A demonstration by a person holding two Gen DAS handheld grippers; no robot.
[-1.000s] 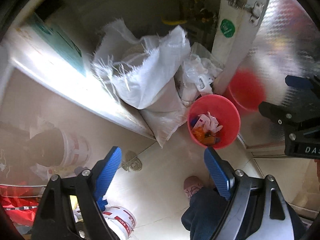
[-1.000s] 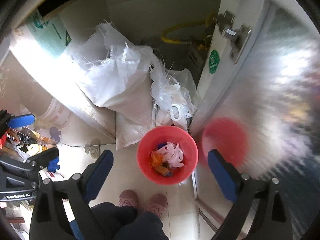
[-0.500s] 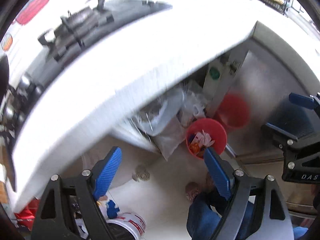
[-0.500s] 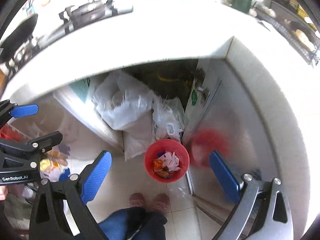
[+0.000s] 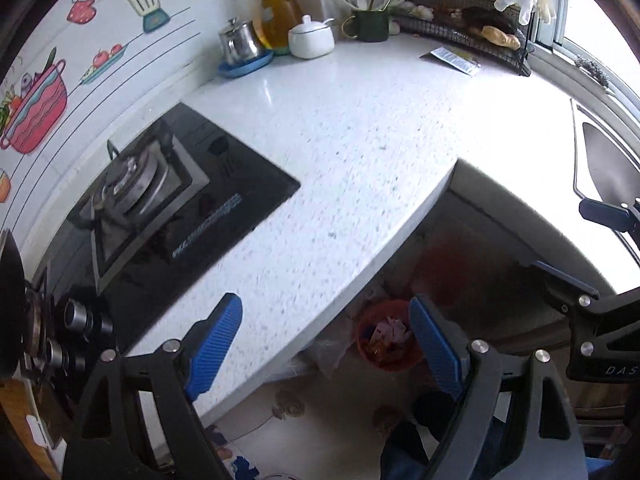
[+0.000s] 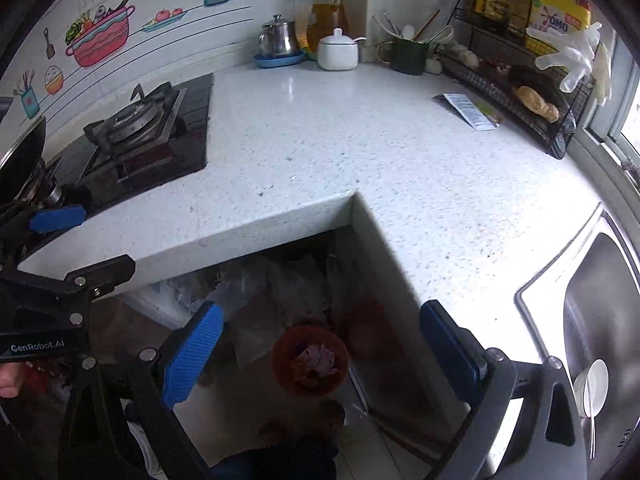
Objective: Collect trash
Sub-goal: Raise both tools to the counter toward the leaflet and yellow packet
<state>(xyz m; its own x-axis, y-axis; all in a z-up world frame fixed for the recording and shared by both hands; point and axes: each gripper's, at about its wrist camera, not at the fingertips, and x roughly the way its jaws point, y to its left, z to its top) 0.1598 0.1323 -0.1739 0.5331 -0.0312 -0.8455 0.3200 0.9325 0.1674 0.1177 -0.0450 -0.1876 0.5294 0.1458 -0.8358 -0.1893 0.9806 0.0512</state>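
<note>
Left wrist view: the left tongs are spread wide with nothing between the blue pads, held above the front edge of the white speckled table. That edge runs slantwise across the view; below it, on the floor, stands the red trash bin, with paper scraps inside, partly tucked under the overhang. A black gas hob is set into the table on the left, close to its front edge. A flat silver wrapper lies on the table near the wire rack, with bare table all around it.

Right wrist view: the right tongs are likewise wide and empty, above the table's inner corner. The sink lies at the right edge. The wrapper sits just beside the rack.
</note>
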